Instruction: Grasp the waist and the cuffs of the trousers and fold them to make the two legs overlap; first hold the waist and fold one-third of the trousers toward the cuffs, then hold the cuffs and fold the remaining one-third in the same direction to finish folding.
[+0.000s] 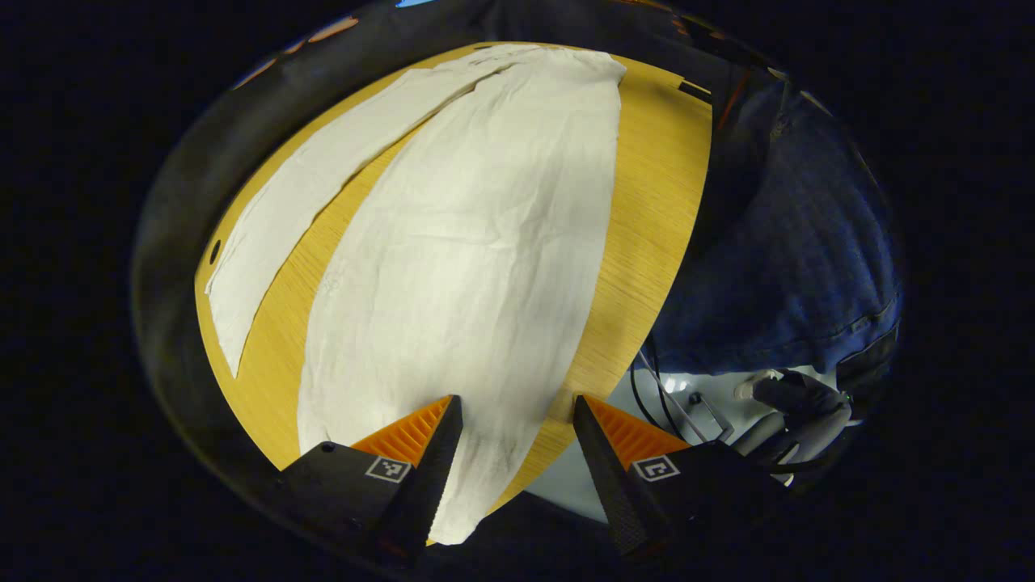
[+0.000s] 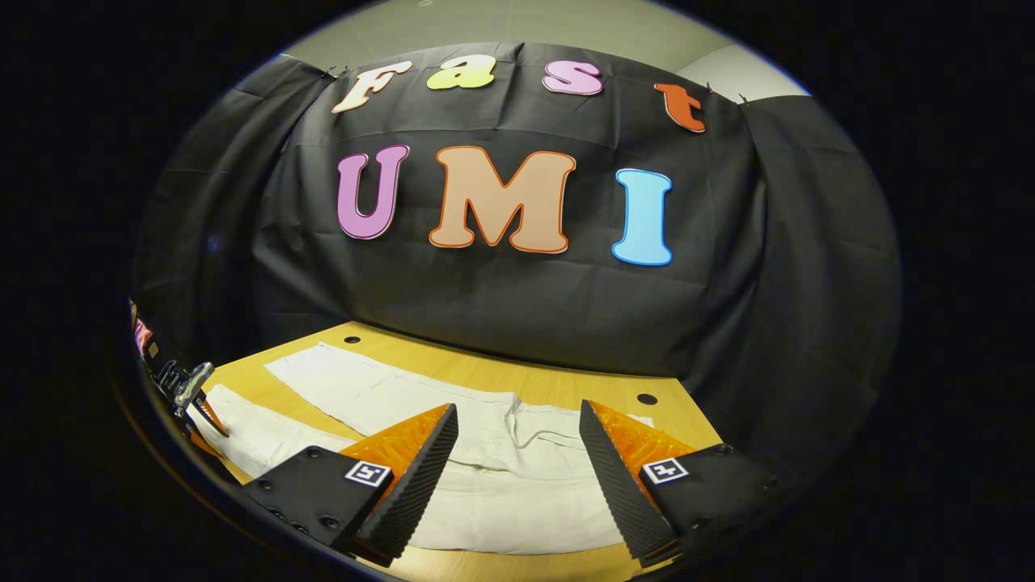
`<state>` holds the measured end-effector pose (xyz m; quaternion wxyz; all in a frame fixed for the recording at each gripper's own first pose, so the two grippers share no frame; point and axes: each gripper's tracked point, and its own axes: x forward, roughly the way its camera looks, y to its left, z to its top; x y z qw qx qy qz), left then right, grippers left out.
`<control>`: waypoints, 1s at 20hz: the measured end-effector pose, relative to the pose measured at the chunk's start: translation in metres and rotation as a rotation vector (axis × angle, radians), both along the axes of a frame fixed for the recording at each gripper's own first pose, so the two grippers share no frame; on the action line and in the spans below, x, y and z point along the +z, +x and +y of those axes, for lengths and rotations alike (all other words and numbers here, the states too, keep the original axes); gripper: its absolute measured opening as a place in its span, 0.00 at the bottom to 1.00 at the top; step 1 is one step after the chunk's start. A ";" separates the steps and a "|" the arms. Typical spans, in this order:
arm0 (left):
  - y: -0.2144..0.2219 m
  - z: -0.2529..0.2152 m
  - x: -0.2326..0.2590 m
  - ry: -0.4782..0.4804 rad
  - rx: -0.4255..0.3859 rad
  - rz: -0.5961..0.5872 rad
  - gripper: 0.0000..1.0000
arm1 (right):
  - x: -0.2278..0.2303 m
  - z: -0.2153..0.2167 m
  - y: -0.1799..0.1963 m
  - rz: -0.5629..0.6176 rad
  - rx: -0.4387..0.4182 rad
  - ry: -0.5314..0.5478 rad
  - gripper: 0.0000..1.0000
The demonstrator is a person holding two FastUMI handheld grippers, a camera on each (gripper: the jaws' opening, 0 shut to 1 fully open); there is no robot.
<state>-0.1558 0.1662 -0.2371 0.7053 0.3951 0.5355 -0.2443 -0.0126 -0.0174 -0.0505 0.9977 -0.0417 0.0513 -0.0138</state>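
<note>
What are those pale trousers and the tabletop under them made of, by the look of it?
The trousers look like a thin woven cloth, perhaps cotton or linen: matte, off-white, with fine creases, and lying limp and flat. The table looks like wood or a wood-look laminate: a smooth, yellowish top with fine straight grain lines. Which of the two it is, the pictures leave open.

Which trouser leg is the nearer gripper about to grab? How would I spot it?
Start at the wooden table and find the white trousers spread flat. The left gripper hangs open over the cuff end of the wide leg nearest the person; the other leg lies apart, by the far edge.
</note>
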 end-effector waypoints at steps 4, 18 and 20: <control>0.000 0.003 -0.003 0.014 0.000 0.049 0.83 | -0.004 -0.005 0.001 0.014 -0.008 -0.012 0.97; 0.021 0.014 0.002 0.071 -0.058 0.105 0.00 | -0.049 -0.002 -0.001 0.137 0.149 -0.073 0.97; 0.020 0.014 0.002 0.072 -0.054 0.122 0.00 | -0.068 -0.010 -0.006 0.192 0.203 -0.130 0.97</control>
